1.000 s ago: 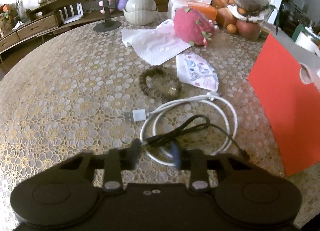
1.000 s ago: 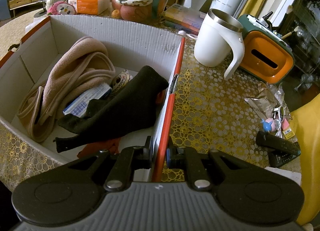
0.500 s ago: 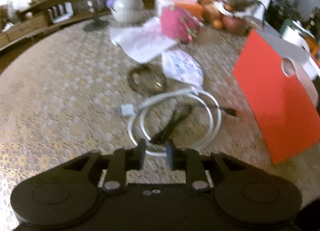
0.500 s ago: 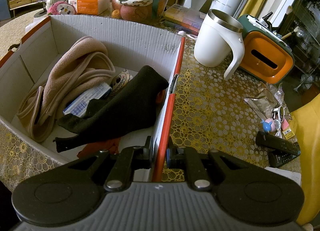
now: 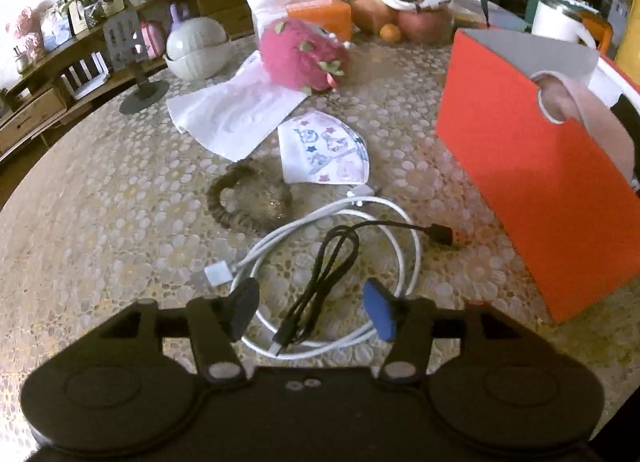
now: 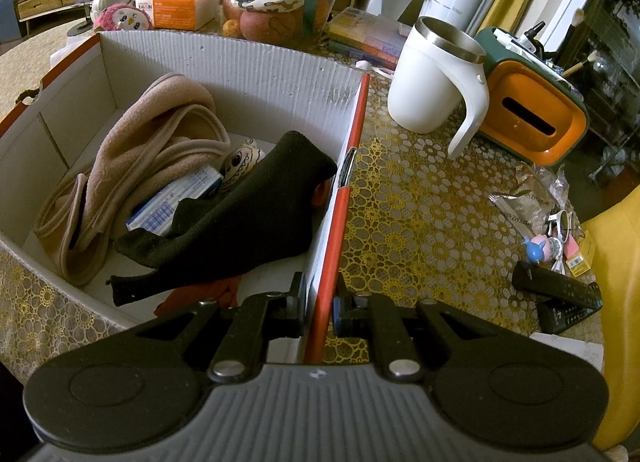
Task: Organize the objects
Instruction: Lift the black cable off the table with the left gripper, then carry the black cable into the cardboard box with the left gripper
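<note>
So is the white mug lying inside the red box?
No, the white mug stands upright on the table outside the red box's wall.

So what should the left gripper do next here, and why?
Probably lower the left gripper, its jaws opening, onto the black cable lying between the fingers, then close. The right gripper is clamped on the red box's wall, steadying it to receive the cable.

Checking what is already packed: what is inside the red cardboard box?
Inside the red cardboard box: a pink fleece cloth, a black cloth, a blue-and-white packet, a painted face toy. A red item under the black cloth is mostly covered.
</note>
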Available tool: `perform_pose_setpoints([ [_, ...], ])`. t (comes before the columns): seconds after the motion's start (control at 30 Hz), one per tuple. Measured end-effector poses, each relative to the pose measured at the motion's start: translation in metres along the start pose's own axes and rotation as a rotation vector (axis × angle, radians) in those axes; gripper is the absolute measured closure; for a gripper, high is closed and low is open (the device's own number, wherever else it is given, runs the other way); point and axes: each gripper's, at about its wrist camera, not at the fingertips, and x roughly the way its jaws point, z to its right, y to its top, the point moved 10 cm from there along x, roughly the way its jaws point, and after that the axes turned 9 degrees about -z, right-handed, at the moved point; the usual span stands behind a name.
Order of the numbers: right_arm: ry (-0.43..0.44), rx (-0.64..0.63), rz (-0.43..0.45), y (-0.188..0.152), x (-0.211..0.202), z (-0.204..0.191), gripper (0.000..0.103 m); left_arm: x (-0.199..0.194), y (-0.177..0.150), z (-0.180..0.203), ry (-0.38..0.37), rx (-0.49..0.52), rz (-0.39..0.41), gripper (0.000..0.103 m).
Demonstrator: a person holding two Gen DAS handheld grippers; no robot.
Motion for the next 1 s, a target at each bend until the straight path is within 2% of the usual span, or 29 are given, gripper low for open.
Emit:
perform_pose_setpoints([
  [0.2,0.001,-0.002,0.000,0.000,0.000,0.000,0.091,0.011,0.000,0.001,-0.004,-0.013,-0.019,0.049],
  [0.3,0.001,-0.002,0.000,0.000,0.000,-0.001,0.091,0.012,0.000,0.004,-0.017,-0.014,-0.024,0.056],
  [0.43,0.001,-0.002,0.001,0.000,0.000,0.000,0.091,0.010,0.002,0.007,-0.027,-0.024,-0.024,0.079],
  [0.57,-0.001,-0.003,0.001,0.000,0.000,-0.001,0.091,0.006,0.003,0.010,-0.011,-0.022,-0.013,0.091],
  [0.67,-0.003,-0.005,0.002,0.000,0.000,-0.001,0.091,-0.003,0.005,0.009,0.000,-0.043,0.010,0.093],
  [1.0,-0.006,0.001,0.003,0.000,0.000,-0.001,0.091,-0.061,0.018,0.022,-0.060,-0.120,0.097,0.093],
])
